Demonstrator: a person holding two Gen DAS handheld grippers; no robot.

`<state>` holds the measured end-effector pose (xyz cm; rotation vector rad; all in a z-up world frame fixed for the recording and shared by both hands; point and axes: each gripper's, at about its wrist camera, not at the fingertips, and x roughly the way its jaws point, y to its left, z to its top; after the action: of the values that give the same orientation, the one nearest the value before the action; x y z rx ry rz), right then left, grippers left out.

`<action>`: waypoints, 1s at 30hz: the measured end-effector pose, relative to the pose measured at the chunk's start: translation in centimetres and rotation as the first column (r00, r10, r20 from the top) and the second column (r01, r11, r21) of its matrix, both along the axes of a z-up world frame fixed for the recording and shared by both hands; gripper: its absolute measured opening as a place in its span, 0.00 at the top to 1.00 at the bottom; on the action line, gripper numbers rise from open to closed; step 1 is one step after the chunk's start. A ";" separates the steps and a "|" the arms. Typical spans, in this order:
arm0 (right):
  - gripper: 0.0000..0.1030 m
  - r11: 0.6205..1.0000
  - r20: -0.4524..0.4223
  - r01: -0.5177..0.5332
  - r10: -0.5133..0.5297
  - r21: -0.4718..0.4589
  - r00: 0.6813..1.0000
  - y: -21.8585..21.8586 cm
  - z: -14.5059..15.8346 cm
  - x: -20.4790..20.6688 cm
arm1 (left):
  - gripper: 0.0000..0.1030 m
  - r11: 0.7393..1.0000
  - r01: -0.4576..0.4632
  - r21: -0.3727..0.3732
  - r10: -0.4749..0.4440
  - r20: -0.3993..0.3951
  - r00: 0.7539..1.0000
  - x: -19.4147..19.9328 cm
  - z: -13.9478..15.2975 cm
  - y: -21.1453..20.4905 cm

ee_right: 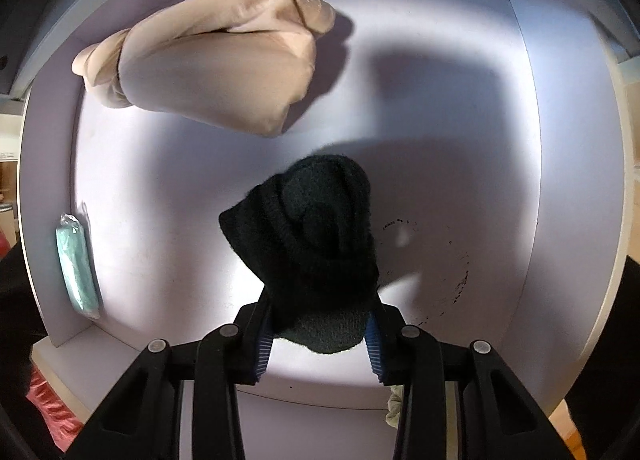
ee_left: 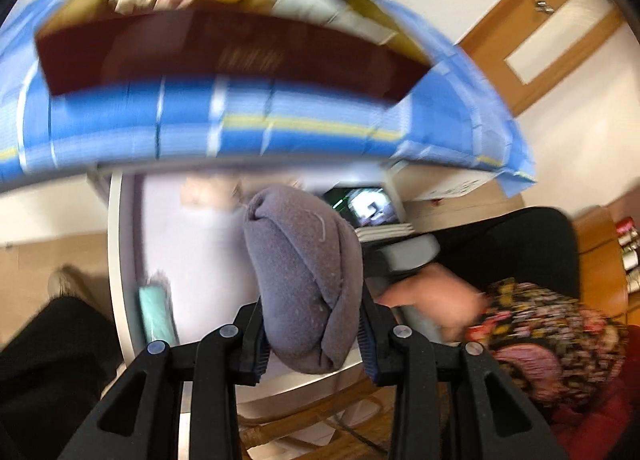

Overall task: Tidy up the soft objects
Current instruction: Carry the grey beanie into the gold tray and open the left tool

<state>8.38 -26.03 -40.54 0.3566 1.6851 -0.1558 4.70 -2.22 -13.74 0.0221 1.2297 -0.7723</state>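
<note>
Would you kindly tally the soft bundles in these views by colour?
Grey bundle: 1
Black bundle: 1
Beige bundle: 1
Teal packet: 1
Total: 4

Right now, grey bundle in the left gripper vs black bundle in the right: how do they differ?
Colour: the grey bundle is smooth purplish-grey cloth; the black bundle is a fuzzy black knit.
Backdrop: the grey one has the table edge and room behind it; the black one hangs over the white bin, near a beige bundle.
Shared: both are rolled soft items, each pinched between its gripper's blue pads.
</note>
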 end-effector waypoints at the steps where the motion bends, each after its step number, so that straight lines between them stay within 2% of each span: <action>1: 0.62 1.000 -0.001 0.004 -0.004 0.003 1.000 -0.3 -0.1 -0.3 | 0.66 1.000 0.006 -0.015 -0.006 0.018 1.000 0.1 1.2 -0.3; 6: 0.62 1.000 -0.003 0.002 -0.002 0.003 1.000 -0.1 -0.5 -0.6 | 0.66 0.997 0.013 -0.072 -0.004 0.115 0.993 1.6 7.3 -1.2; 8: 0.62 1.000 -0.003 0.005 -0.005 0.006 1.000 0.0 -0.6 -0.5 | 0.66 0.997 0.005 -0.082 0.007 0.144 0.990 2.6 8.8 -1.6; 11: 0.62 1.000 -0.004 0.009 -0.009 0.010 1.000 0.0 -0.9 -0.3 | 0.66 0.999 -0.025 -0.045 0.034 0.208 0.978 4.5 10.7 -2.4; 14: 0.62 1.000 -0.004 0.008 -0.008 0.011 1.000 -0.6 -0.8 -0.6 | 0.66 0.997 -0.080 -0.023 0.083 0.234 0.969 6.7 11.7 -3.1; 19: 0.62 1.000 -0.005 0.011 -0.010 0.016 1.000 -1.9 -1.1 -0.9 | 0.66 0.991 -0.130 0.027 0.119 0.252 0.960 9.2 11.1 -4.4; 27: 0.62 0.999 -0.008 0.022 -0.022 0.031 1.000 -3.6 -1.4 -0.8 | 0.66 0.981 -0.147 0.129 0.117 0.215 0.970 11.5 7.6 -6.0; 28: 0.62 0.999 -0.009 0.025 -0.024 0.033 1.000 -4.2 -0.5 -0.3 | 0.66 0.980 -0.145 0.135 0.115 0.211 0.971 11.6 7.4 -6.2; 30: 0.62 0.999 -0.010 0.026 -0.025 0.035 1.000 -4.4 -0.4 -0.2 | 0.66 0.978 -0.142 0.154 0.109 0.205 0.973 12.1 6.8 -6.6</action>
<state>8.16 -30.43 -40.98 0.4041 1.6948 -0.1474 16.80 -8.79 -6.98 0.1534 1.0938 -0.5406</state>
